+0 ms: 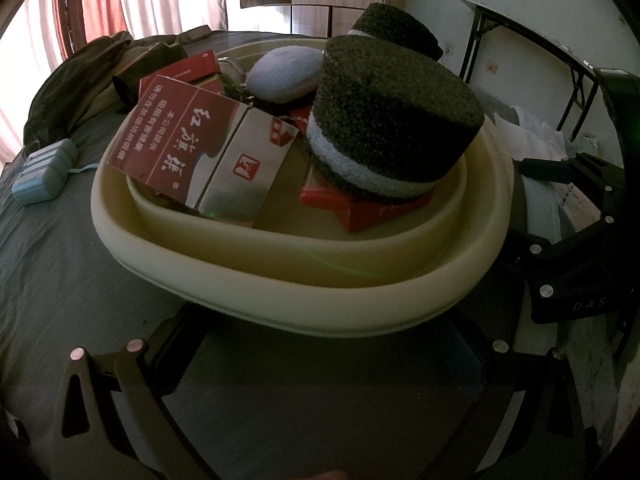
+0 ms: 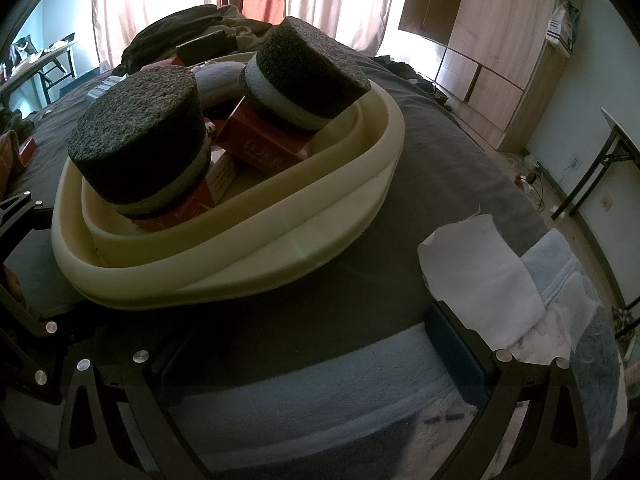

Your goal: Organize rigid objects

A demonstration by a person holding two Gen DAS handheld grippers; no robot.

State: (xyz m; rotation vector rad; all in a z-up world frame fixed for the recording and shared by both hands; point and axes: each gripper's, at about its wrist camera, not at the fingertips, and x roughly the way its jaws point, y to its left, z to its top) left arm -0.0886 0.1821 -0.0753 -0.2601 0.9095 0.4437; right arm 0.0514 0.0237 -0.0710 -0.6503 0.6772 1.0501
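Note:
A cream oval basin [image 1: 280, 280] sits on a grey bed and also shows in the right wrist view [image 2: 248, 264]. It holds two dark foam cylinders [image 1: 392, 116] [image 2: 136, 140] [image 2: 308, 64], red and white cartons [image 1: 192, 136] [image 2: 268, 148] and a pale blue pad [image 1: 284, 74]. My left gripper [image 1: 320, 364] is open and empty, its jaws wide just below the basin's near rim. My right gripper [image 2: 316, 344] is open and empty over the bed edge, to the right of the basin; its body shows in the left wrist view [image 1: 576, 264].
A pale blue device with a cord [image 1: 44, 176] lies on the bed left of the basin. Dark clothes [image 1: 100, 68] lie behind it. White and blue cloths [image 2: 500, 280] lie at the bed's right edge. A folding table [image 2: 616, 152] and wardrobe [image 2: 488, 40] stand beyond.

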